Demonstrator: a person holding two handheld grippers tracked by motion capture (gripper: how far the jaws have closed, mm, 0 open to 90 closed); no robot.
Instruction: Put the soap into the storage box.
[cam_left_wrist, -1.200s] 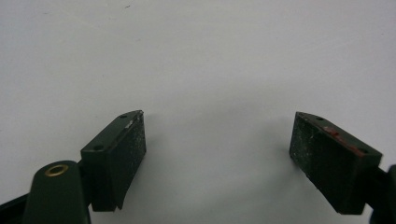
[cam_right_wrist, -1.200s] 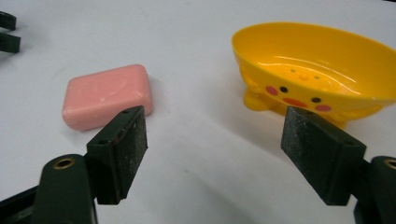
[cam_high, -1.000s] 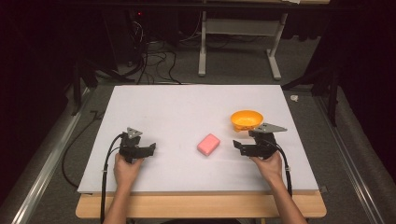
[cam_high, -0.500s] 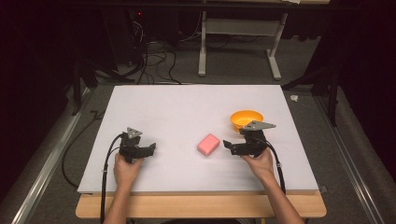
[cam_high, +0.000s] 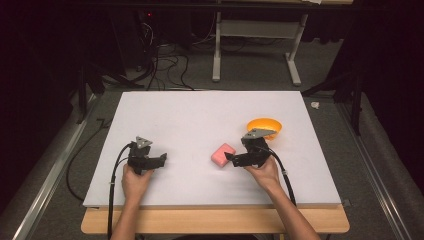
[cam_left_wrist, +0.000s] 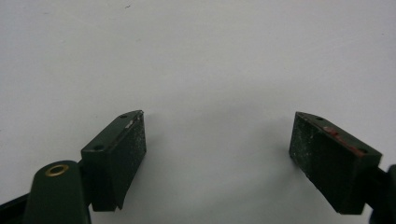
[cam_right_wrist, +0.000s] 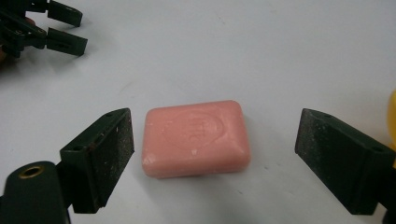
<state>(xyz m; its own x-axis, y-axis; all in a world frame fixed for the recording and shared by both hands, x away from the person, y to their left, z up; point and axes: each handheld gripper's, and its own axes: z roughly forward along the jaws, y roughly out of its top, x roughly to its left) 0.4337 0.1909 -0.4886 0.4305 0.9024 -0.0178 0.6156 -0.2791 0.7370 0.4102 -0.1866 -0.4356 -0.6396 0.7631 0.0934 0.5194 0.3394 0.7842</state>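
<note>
Right gripper (cam_right_wrist: 215, 154) jaws just opening, now spread either side of pink soap (cam_right_wrist: 195, 137) — no contact, lined up for pinch. Orange bowl (cam_high: 264, 126) at soap's 2 o'clock — likely destination. Left gripper (cam_left_wrist: 217, 154) spread, empty, parked at 9 o'clock.

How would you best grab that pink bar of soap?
Grip the pink soap bar across its two short ends, coming in low from the person's side. It lies flat on the white table, and the right gripper already straddles it, jaws open.
</note>
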